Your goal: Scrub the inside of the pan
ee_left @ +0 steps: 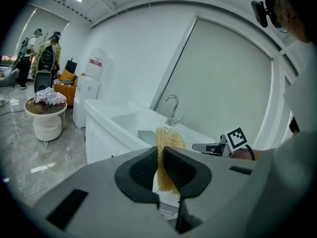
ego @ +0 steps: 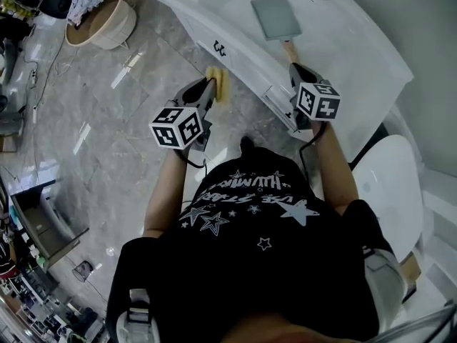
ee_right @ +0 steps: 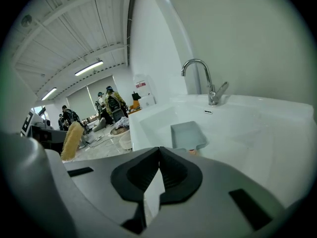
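two hand-held grippers are up at the white sink [ego: 357, 45]. my left hand-held gripper [ee_left: 161, 158] is clenched on a yellow sponge [ee_left: 168, 142] that stands up between its pads, and the jaws hide the sponge's lower part. in the head view this gripper and the sponge are over the floor [ego: 107, 120], just short of the sink's front edge. my right hand-held gripper [ee_right: 159, 158] is clamped together with nothing in it. the grey square pan [ego: 275, 16] lies flat in the basin, its wooden handle [ego: 288, 50] pointing towards the right hand-held gripper. i cannot tell whether the tips touch the handle. in the right gripper view only a sliver of handle shows above the gripper's body. the tap [ee_right: 198, 71] is cut off at the head view's top edge. some people [ee_right: 111, 103] far behind are too small to make out.
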Demonstrator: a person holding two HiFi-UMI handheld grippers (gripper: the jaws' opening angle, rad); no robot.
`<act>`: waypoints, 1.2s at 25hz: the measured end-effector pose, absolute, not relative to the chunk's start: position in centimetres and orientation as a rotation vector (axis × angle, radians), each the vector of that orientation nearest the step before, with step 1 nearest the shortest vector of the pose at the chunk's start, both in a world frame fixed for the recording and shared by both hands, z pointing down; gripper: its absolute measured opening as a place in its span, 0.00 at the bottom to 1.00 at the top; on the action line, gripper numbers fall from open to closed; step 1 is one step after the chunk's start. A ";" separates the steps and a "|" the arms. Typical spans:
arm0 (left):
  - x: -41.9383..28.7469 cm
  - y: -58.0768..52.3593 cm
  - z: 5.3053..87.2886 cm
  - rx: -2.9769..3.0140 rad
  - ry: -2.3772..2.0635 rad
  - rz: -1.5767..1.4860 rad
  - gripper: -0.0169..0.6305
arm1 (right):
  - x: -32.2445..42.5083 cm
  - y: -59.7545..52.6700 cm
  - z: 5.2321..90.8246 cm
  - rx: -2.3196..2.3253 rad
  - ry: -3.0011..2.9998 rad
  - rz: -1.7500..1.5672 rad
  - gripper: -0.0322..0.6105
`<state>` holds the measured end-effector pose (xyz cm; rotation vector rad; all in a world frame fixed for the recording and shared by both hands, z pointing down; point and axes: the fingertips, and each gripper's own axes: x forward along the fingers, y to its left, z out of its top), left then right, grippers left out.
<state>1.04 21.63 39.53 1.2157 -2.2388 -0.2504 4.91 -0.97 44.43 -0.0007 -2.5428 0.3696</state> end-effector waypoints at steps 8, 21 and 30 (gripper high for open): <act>-1.7 18.5 38.8 1.248 -2.226 -0.221 0.09 | 3.5 -4.0 44.8 0.047 -2.519 0.418 0.06; -6.4 14.6 38.7 1.389 -2.153 -0.175 0.09 | 2.6 -5.6 46.6 0.170 -2.483 0.491 0.06; -13.3 6.6 39.8 1.637 -1.952 -0.090 0.09 | 0.9 -9.2 48.4 0.405 -2.422 0.555 0.06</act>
